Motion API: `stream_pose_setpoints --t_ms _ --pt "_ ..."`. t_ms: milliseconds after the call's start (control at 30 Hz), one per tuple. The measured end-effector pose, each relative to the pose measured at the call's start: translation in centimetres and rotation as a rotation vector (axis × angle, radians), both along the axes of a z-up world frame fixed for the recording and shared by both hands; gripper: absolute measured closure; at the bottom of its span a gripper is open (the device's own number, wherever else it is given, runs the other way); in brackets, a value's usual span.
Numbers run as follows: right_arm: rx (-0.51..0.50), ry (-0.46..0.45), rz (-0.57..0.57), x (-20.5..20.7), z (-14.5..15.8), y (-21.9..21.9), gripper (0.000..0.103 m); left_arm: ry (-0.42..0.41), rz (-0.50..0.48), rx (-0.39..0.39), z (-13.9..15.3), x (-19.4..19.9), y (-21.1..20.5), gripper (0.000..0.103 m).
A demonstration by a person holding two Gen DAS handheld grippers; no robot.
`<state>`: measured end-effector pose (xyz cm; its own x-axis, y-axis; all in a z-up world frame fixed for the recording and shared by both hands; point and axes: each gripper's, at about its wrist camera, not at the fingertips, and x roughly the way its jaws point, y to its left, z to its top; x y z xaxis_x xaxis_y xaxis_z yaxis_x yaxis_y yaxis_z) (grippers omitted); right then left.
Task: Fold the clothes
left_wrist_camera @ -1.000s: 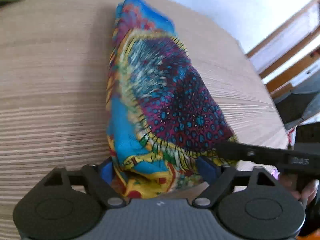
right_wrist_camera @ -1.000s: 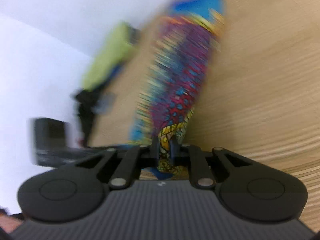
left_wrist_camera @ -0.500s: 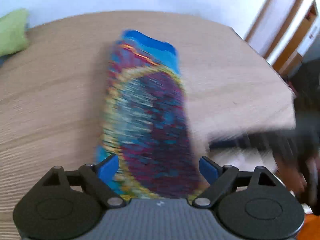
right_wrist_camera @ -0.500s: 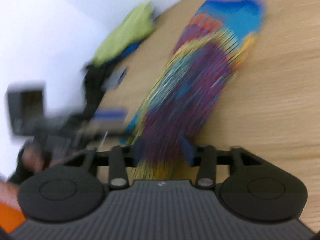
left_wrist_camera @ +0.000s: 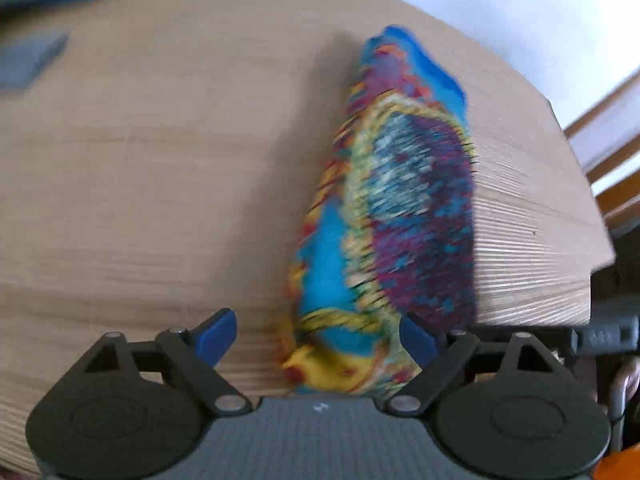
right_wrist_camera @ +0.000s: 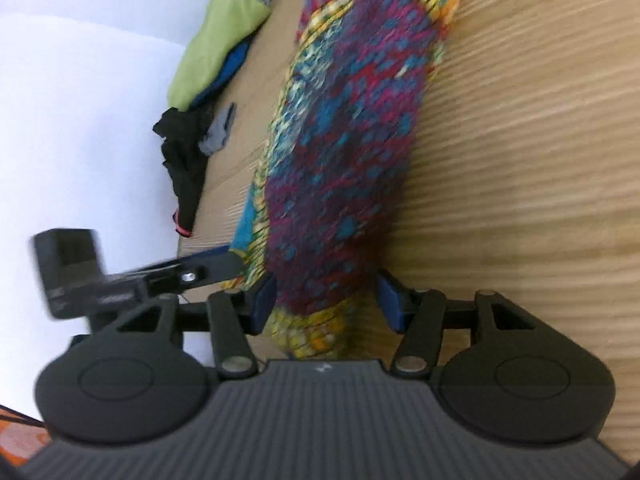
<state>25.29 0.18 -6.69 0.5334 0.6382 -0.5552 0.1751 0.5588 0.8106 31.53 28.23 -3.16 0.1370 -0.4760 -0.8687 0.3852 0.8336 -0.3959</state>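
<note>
The cloth point(left_wrist_camera: 394, 216), a bright print of blue, purple and yellow, lies on the table point(left_wrist_camera: 160, 168) as a long narrow folded strip, running away from both cameras with its near end at the table's front edge. That near end sits between the fingers of both tools. The right gripper point(right_wrist_camera: 326, 300) stands with its jaws spread; they have just been opening, and the cloth's yellow-fringed end lies between the blue pads without either pad pressing it (the left pad is close beside the fabric, the right one clear). The left gripper point(left_wrist_camera: 318, 336) is likewise released, jaws wide, the cloth end lying toward its right finger, the left finger over bare wood. Both views are motion-blurred. Beyond the strip, at the table's far edge, a heap of other clothes point(right_wrist_camera: 218, 40) waits: green on top, blue under it, with black and grey pieces beside. Step in hand, as I judge it: a lengthwise fold has been laid down and let go. Next move probably calls for regrasping one end of the strip and carrying it over the other to halve its length, keeping the layers square.
</note>
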Motion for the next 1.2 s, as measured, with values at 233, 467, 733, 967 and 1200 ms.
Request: stream_pose_setpoints --t_ms 233,467,733,967,1200 --pt "-0.667 -0.248 0.063 -3.5 6.7 6.8 0.043 0.031 -0.198 -0.190 -0.5 0.1 -0.6 0.023" --pt "-0.947 -0.464 0.202 -5.9 8.1 13.2 0.041 0.218 -0.167 -0.300 -1.3 1.2 -2.0 0.079" --pt "-1.182 -0.520 0.221 -5.0 2.9 18.6 0.041 0.226 -0.165 -0.297 -0.6 0.4 -2.6 0.079" --pt "-1.328 -0.479 0.144 -1.8 1.8 18.9 0.082 0.110 -0.154 -0.346 2.6 1.0 -2.4 0.076" --pt "-1.094 -0.451 0.064 -0.1 14.4 11.0 0.083 -0.083 -0.052 -0.413 6.1 1.3 3.6 0.057"
